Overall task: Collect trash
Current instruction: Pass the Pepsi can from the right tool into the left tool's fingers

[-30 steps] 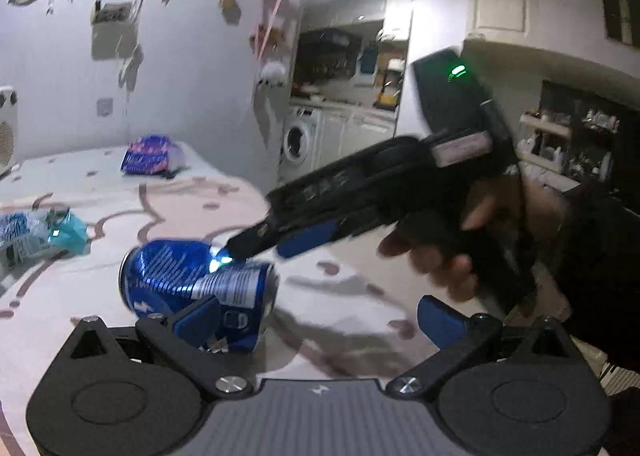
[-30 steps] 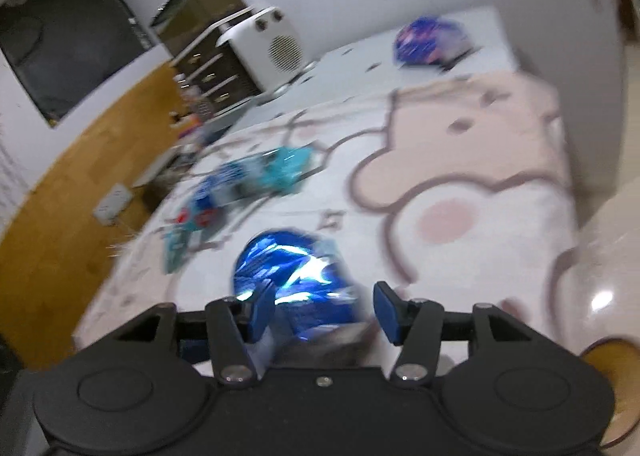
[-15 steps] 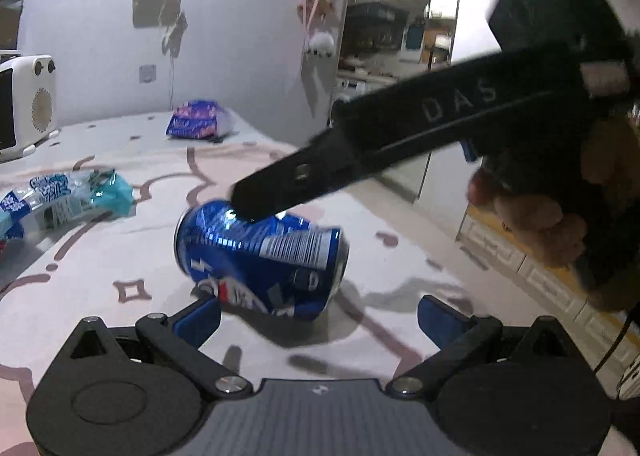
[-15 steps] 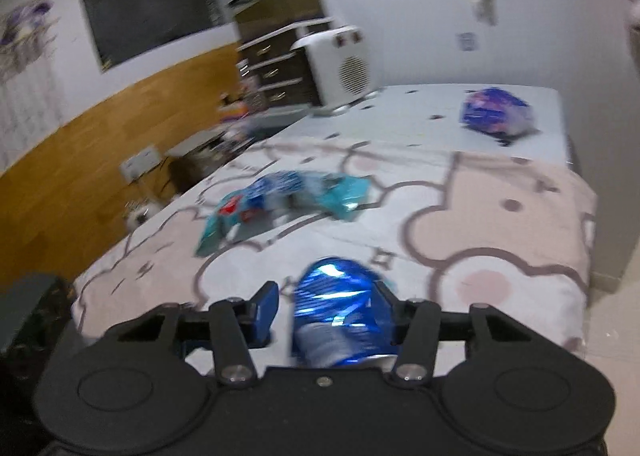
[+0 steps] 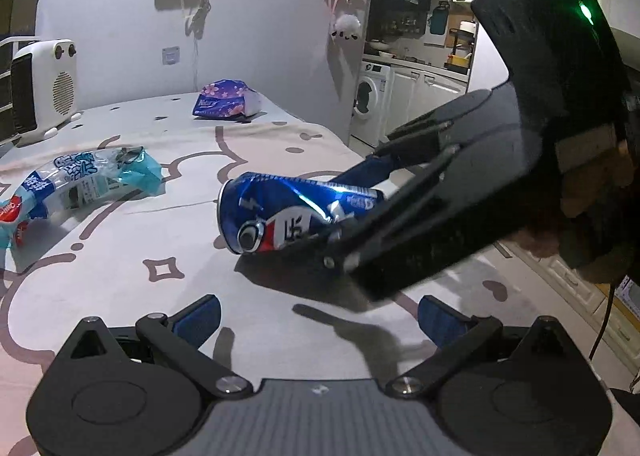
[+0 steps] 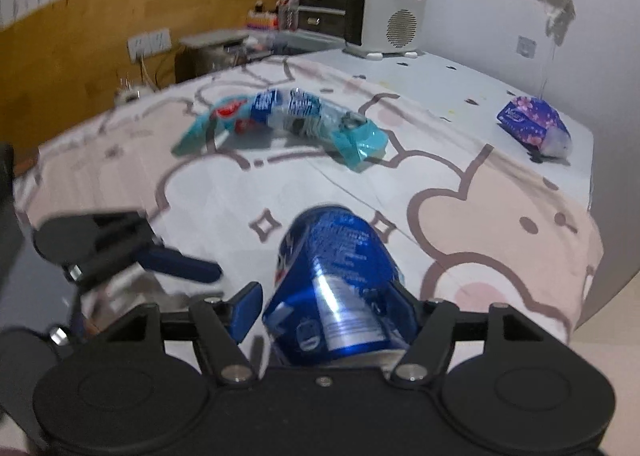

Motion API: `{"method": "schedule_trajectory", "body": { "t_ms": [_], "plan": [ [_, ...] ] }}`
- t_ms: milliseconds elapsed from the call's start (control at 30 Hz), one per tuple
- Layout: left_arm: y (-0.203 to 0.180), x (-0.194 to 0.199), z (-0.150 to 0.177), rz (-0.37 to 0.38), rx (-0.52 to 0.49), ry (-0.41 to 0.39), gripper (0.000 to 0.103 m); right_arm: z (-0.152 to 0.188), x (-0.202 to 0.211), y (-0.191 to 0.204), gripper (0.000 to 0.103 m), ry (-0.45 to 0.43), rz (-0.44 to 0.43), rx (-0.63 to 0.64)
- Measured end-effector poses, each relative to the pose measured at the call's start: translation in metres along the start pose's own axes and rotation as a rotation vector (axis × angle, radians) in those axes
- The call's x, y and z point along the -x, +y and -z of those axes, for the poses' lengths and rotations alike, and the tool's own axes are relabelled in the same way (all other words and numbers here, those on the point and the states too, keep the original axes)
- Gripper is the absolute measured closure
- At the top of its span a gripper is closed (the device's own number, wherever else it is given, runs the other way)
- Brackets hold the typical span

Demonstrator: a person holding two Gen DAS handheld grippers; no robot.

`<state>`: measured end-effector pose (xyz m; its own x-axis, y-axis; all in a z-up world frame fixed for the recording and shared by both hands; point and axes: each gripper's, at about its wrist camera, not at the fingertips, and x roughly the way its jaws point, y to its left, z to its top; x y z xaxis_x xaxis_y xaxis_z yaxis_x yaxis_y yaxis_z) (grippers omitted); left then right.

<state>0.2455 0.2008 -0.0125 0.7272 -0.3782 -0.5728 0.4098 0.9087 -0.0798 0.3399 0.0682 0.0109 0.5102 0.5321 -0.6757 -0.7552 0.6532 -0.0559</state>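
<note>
Right gripper (image 6: 326,306) clamped on a dented blue metal can (image 6: 336,276), held on its side just above the table (image 5: 280,328); label shows a lightning bolt and a Chinese character, small print unreadable. Left gripper (image 5: 318,316) spread wide, holding nothing. Crumpled clear-and-teal plastic wrapper (image 5: 80,180) lies on the patterned cloth; purple floral tissue pack (image 5: 228,102) farther back.

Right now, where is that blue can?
The blue can is clamped between the right gripper fingers, above the patterned tablecloth, nearer than the crumpled plastic wrapper.
</note>
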Motion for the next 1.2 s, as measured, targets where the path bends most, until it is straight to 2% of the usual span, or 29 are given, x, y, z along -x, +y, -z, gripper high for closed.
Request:
{"method": "schedule_trajectory", "body": {
  "t_ms": [100,133,167,267,400,500,667,800,1000,1067,1200],
  "plan": [
    [0.001,0.001,0.000,-0.021,0.008,-0.006,0.000,0.002,-0.005,0.006,0.035,-0.007,0.027,0.053],
    [0.001,0.001,-0.001,-0.036,0.009,-0.009,0.000,0.001,-0.006,0.007,0.045,-0.009,0.039,0.060],
    [0.001,0.001,-0.001,-0.050,0.008,-0.012,0.000,0.000,-0.006,0.003,0.047,-0.011,0.030,0.046],
    [0.002,0.003,-0.002,-0.082,0.007,-0.032,0.000,-0.002,-0.004,-0.010,0.047,-0.019,-0.062,-0.028],
    [0.000,0.008,-0.004,-0.079,-0.003,-0.071,0.000,0.002,0.001,-0.020,0.047,-0.019,-0.202,-0.102],
    [-0.002,0.009,-0.006,-0.063,-0.003,-0.097,0.000,0.005,0.001,-0.024,0.048,-0.018,-0.243,-0.164],
    [0.001,0.006,-0.006,-0.090,0.014,-0.093,0.000,0.011,0.002,-0.033,0.049,-0.022,-0.343,-0.280],
    [-0.002,0.007,-0.006,-0.081,-0.007,-0.105,0.000,0.015,0.004,-0.037,0.049,-0.021,-0.382,-0.300],
    [-0.008,0.009,-0.006,-0.050,-0.036,-0.135,0.000,0.018,0.004,-0.045,0.049,0.005,-0.492,-0.318],
    [-0.005,0.012,-0.006,-0.020,-0.015,-0.152,0.002,0.018,0.005,-0.044,0.049,0.004,-0.490,-0.318],
    [0.000,0.013,-0.007,-0.023,0.020,-0.162,0.004,0.018,0.006,-0.045,0.050,-0.015,-0.484,-0.353]
  ]
}}
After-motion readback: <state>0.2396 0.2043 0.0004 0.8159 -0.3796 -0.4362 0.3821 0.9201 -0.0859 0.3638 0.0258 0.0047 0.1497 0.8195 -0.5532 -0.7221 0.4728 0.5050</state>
